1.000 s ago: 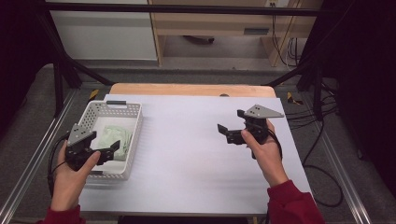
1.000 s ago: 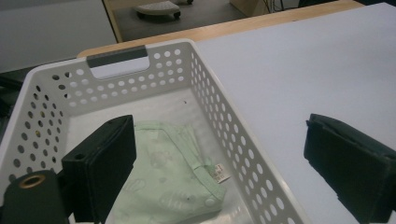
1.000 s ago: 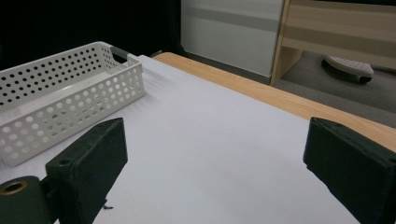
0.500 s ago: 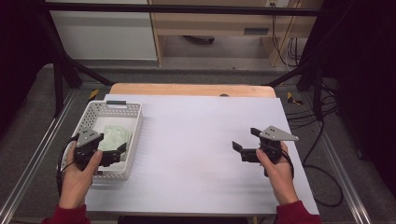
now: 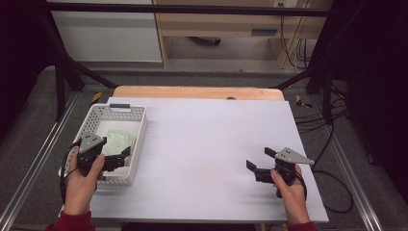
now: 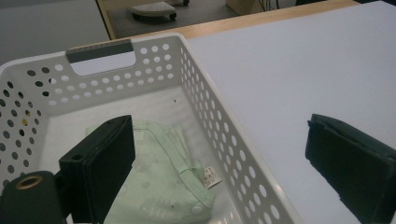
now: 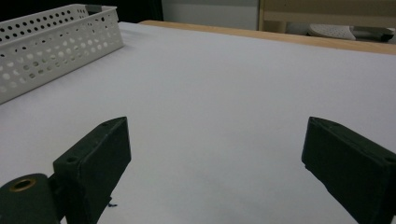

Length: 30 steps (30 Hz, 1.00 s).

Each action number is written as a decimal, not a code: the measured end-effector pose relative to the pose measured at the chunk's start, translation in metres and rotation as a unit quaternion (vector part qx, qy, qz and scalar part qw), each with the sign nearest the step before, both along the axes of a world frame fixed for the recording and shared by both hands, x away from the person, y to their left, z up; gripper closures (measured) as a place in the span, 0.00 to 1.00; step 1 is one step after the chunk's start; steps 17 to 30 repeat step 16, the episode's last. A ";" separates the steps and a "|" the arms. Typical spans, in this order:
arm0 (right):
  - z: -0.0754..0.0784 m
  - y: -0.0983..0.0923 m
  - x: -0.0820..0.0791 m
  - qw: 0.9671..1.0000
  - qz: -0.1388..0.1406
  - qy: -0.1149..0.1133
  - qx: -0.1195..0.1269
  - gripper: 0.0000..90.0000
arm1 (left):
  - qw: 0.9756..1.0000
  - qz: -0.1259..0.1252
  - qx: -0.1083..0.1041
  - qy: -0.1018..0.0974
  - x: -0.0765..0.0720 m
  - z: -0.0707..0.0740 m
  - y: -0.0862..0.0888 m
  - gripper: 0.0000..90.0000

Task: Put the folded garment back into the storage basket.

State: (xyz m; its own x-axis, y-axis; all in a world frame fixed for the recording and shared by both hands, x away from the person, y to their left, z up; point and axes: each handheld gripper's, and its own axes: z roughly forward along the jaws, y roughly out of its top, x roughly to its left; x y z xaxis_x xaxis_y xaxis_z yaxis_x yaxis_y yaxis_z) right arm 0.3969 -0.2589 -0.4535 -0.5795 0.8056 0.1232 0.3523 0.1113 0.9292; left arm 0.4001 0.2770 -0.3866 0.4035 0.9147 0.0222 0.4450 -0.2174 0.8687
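Cloth point(image 6: 161, 182) — pale green, folded, soft and light — lies in the basket point(image 6: 224, 126); the left gripper point(image 6: 219, 163), jaws wide apart, would best pinch a thick folded edge.

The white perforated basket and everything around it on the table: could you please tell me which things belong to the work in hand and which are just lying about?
In the work:
- left gripper, jaws open over the basket's near right corner
- white perforated basket
- folded pale green cloth inside it

Lying about:
- right gripper, open, over the bare white table
- pale shoe on the floor behind
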 end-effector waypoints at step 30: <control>-0.017 0.019 -0.003 0.999 0.037 0.014 -0.013 0.10 | 0.999 -0.025 0.006 0.032 0.000 -0.009 -0.001 0.10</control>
